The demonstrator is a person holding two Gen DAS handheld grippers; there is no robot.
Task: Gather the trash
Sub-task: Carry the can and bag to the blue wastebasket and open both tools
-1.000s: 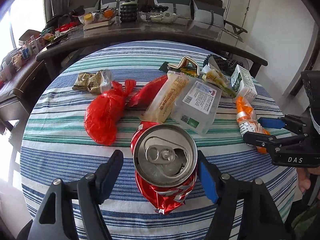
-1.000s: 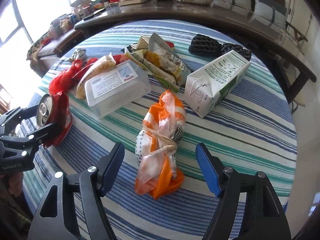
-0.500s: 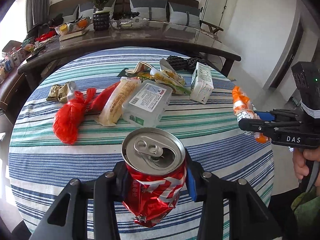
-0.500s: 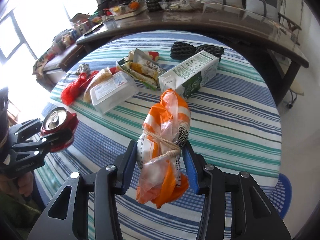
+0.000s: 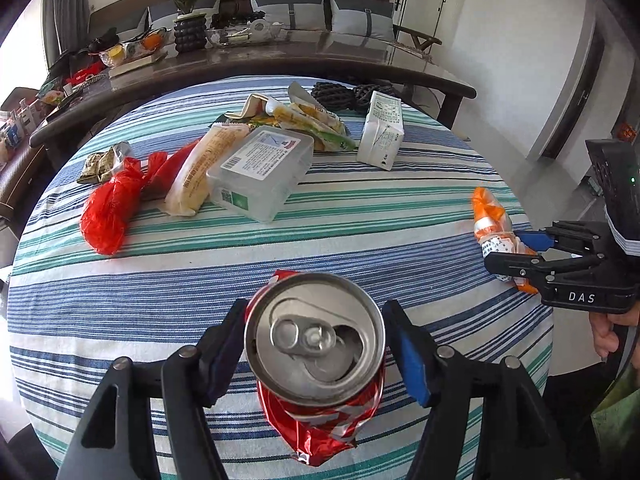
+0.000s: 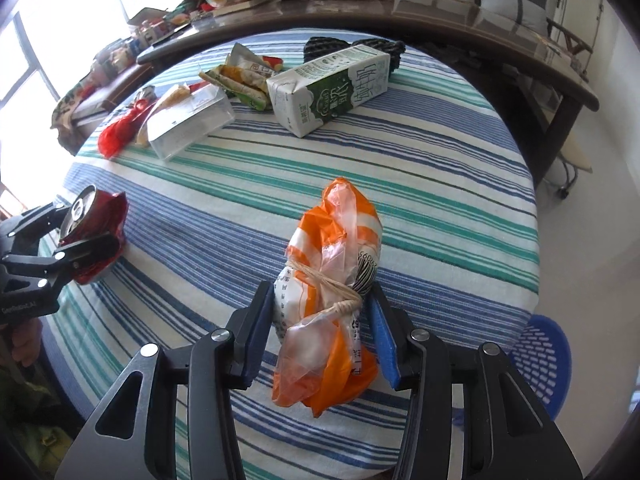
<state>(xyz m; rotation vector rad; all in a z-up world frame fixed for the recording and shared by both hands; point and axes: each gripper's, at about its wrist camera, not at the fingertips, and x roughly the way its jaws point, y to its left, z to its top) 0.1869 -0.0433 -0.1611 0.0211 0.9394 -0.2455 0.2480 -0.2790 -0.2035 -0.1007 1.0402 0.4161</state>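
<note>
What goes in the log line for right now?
left gripper: opening, red can between jaws | right gripper: opening, orange bag pinched

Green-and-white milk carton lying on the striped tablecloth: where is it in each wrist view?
Left wrist: green-and-white milk carton upper right of centre, end-on.
Right wrist: carton upper centre, lying on its side.
Shared landmark: clear plastic labelled box, left of the carton in both.

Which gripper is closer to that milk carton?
Right. The right gripper, closed on the orange bag, sits just before the milk carton; the left gripper, opening around the can, is farther across.
</note>
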